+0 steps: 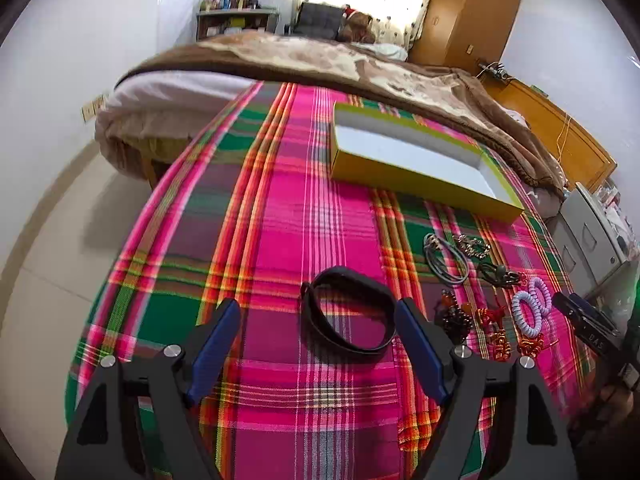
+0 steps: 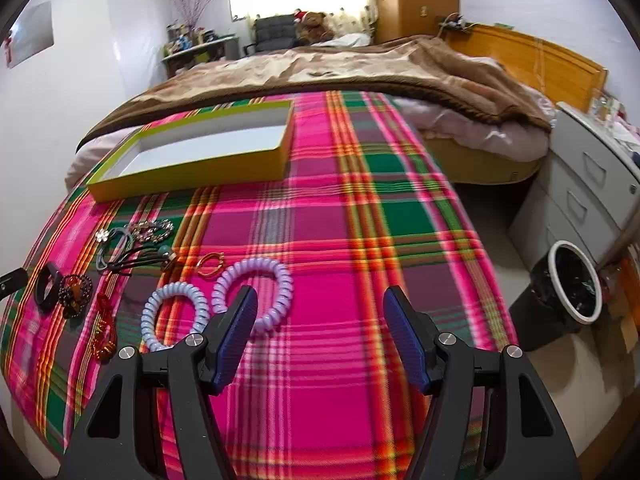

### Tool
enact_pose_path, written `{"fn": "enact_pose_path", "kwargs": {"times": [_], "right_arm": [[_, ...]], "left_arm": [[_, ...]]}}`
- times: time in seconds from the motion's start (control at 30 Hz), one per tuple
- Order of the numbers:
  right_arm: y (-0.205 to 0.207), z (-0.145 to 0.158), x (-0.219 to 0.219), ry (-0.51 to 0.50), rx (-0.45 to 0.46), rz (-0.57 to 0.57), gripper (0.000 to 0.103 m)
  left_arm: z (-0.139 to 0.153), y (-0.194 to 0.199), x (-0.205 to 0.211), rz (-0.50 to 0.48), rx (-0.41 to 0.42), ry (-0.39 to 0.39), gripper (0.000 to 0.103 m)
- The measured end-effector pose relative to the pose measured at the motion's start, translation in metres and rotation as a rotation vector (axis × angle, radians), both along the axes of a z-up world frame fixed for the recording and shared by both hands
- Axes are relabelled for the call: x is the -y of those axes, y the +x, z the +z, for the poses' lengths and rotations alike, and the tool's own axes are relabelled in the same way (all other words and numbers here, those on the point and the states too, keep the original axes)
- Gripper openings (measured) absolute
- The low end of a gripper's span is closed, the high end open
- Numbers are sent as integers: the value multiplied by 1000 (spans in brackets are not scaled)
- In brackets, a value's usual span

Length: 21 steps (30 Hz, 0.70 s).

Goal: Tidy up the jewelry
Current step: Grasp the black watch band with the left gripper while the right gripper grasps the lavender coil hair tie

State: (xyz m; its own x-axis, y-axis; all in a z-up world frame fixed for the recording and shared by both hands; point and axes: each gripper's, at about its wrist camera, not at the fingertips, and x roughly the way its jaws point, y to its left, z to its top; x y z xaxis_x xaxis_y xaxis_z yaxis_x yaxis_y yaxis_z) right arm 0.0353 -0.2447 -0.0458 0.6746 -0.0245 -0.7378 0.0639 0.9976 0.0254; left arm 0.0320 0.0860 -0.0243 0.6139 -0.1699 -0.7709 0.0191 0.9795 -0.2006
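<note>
Jewelry (image 2: 132, 264) lies on plaid cloth (image 2: 320, 240) beside a bed (image 2: 320, 68); both grippers gape, empty.

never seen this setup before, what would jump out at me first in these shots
The loud pink, green and orange plaid cloth covers the whole work surface. At its far side sits an empty yellow-green cardboard box with a white inside. Near the open left gripper lies a black looped band, and two pale coiled hair ties lie by the open right gripper.
</note>
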Motion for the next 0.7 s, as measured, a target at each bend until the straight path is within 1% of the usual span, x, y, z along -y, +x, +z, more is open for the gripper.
{"fn": "enact_pose_path", "kwargs": {"times": [0.03,0.07,0.1,0.13,0.17,0.23,0.27,0.3,0.4,0.47,0.6,0.63,0.7], "right_arm": [[3,-1,-1,2,-6,13,66],[5,-2,-3,1,-14,20,63],[8,-3,-5,-10,-27,31,60],[9,-4,-6,-22,-30,37,52],[10,-5,-7,-28,-32,40,48],[14,-7,-6,-18,-43,48,45],[15,-9,-7,-17,-56,52,39],[16,-10,-6,-20,-58,52,37],[17,-10,-7,-37,-59,54,29],[18,-10,-7,-38,-59,51,20],[21,-9,-5,-30,-56,38,14],[21,-9,-6,-30,-53,37,11],[21,-9,-5,-29,-52,34,11]], "left_arm": [[-2,2,0,3,-5,8,75],[-4,3,1,8,-16,22,74],[-6,5,2,12,-27,37,72],[-8,7,3,11,-30,47,71],[-9,8,4,6,-29,47,70],[-12,12,5,-1,-36,44,64],[-15,15,5,4,-43,51,61],[-16,17,5,8,-52,58,57],[-19,23,6,5,-53,89,53],[-19,27,7,0,-53,104,51],[-21,35,12,1,-51,181,51],[-21,36,14,-2,-46,201,51],[-22,36,17,-13,-41,216,51]]}}
